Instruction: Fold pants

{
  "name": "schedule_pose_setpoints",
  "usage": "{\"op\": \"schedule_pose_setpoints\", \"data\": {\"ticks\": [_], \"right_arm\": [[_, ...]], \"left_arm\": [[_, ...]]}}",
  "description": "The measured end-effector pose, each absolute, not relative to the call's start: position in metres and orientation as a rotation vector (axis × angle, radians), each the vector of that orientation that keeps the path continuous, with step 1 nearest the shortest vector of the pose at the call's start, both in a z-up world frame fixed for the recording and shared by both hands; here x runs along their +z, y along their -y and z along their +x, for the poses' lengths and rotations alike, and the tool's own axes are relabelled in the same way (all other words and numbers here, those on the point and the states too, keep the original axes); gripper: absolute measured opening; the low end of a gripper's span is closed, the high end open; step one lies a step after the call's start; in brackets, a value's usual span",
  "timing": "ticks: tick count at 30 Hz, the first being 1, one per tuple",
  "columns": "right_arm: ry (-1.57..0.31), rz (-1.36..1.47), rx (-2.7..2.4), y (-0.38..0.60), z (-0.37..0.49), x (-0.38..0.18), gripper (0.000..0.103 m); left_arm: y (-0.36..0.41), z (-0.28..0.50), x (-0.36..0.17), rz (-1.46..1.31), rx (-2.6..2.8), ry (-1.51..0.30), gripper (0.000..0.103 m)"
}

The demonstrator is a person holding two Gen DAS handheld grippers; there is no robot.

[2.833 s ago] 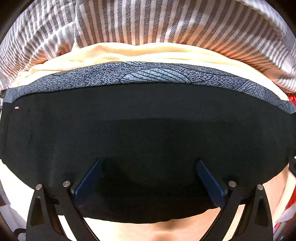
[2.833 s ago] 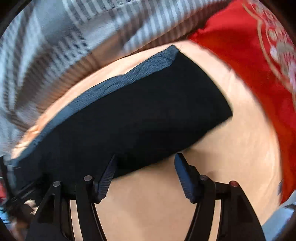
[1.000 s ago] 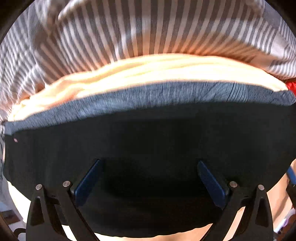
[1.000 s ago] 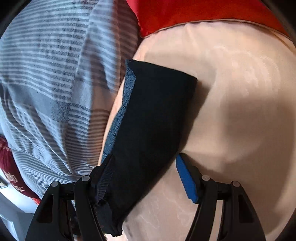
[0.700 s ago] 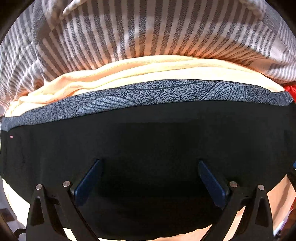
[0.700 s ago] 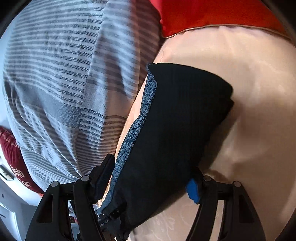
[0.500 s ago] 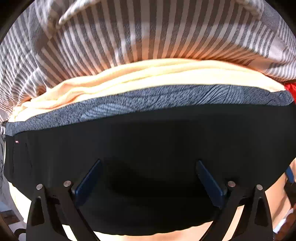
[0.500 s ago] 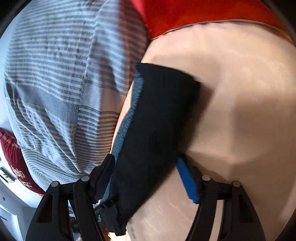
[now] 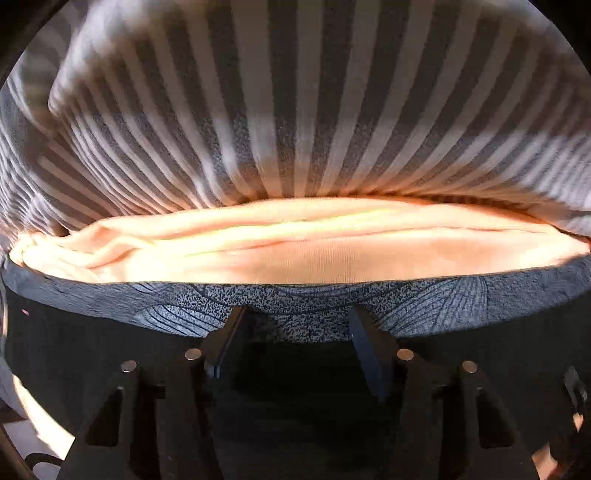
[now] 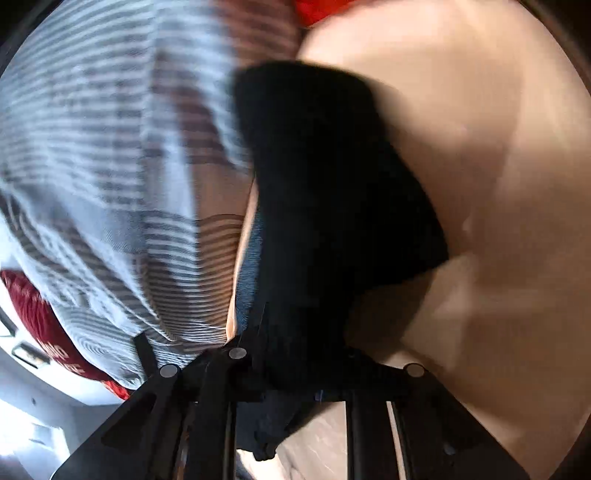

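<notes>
Left wrist view, nearest first: the left hand-held gripper (image 9: 297,341) sits over the black pants (image 9: 92,354), its two fingers (image 9: 369,354) part-closed with the patterned grey waistband (image 9: 443,301) bunched between them. The cloth dips into the gap there, so it reads as grasping the waistband edge, though the contact faces are dark and hard to confirm. Beyond the band, at 12 o'clock, lies the peach bed sheet (image 9: 314,254); farther still, a grey-and-white striped duvet (image 9: 295,110) heaps up and fills the top of the view.

Right wrist view, blurred: the right hand-held gripper (image 10: 291,354) is clenched on the near end of the folded pants (image 10: 332,184). Its fingers are buried in black cloth and their tips are not visible. The bundle runs away from the jaws toward 12 o'clock, lying on the peach sheet (image 10: 498,166). Striped duvet (image 10: 110,147) at 10 o'clock, touching or just beside the pants' left edge. A red cushion (image 10: 317,7) shows at 12 o'clock, far edge; another red fabric item (image 10: 33,306) at 8 o'clock.

Step in hand, as judged: both ends are pinched for moving or a last fold of an already compact bundle.

To do it well:
- keep both grips closed on all layers, not only the top one
- lift the two ends level so the stack does not sag and slide open
- steer clear of the duvet edge, which could drag the waistband side

Containers: none visible in either view, nothing to report inside any.
</notes>
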State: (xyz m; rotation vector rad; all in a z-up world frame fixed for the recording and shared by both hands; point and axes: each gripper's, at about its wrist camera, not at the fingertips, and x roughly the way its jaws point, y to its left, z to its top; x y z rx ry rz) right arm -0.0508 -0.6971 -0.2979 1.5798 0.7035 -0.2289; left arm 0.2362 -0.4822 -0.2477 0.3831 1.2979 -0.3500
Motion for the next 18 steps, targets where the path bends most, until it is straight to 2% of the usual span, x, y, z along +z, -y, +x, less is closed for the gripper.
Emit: {"op": "schedule_pose_setpoints", "data": {"ticks": [5,11,15,18], "right_arm": [[-0.671,1.624,-0.224,0.697,-0.053,-0.305,0.018],[-0.678,1.648,-0.226,0.698,-0.052,-0.303,0.020],[-0.683,1.596,-0.234,0.696,-0.047,-0.289,0.015],[-0.687,1.513,-0.222,0.693,-0.039,-0.262,0.013]], "left_arm": [[0.498,0.230,-0.241,0.517,-0.362,-1.236,0.059],[0.473,0.197,-0.213,0.500,-0.397,-1.256,0.059],[0.461,0.175,-0.228,0.535,-0.372,-1.275,0.059],[0.454,0.157,-0.233,0.491,-0.354,-1.224,0.059]]}}
